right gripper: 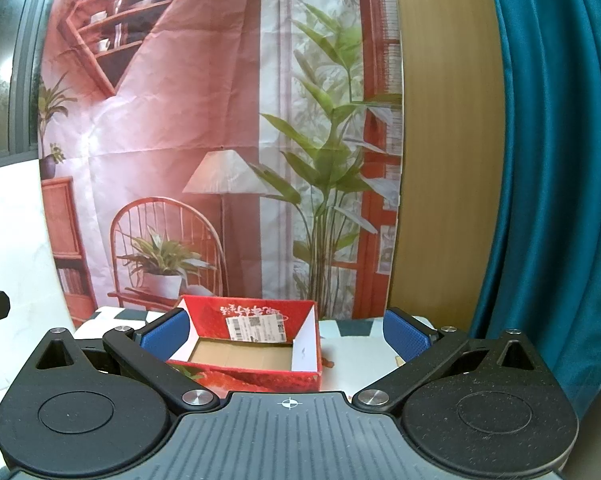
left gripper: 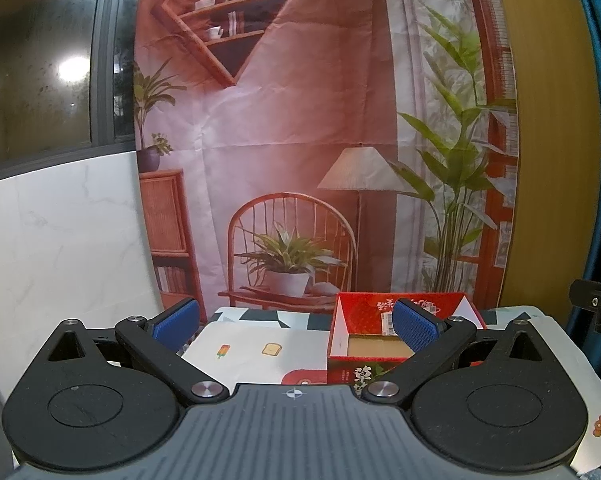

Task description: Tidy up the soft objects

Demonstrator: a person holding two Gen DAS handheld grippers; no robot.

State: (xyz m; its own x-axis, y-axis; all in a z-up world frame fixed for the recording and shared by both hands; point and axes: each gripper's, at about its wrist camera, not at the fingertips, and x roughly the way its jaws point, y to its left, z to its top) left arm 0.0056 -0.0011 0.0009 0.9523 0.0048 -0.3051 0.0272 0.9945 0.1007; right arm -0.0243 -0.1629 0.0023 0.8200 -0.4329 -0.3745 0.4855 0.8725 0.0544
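An open red cardboard box [left gripper: 384,346] with a bare brown bottom stands on the table; it also shows in the right wrist view [right gripper: 256,354]. No soft object shows in either view. My left gripper [left gripper: 296,326] is open and empty, held above the table's near side, with the box behind its right finger. My right gripper [right gripper: 286,336] is open and empty, with the box between and beyond its blue pads [right gripper: 404,336].
A white tablecloth [left gripper: 256,354] with small food prints covers the table. A printed room backdrop [left gripper: 300,140] hangs behind it. A teal curtain [right gripper: 556,184] hangs at the right, a white marble wall [left gripper: 60,248] at the left.
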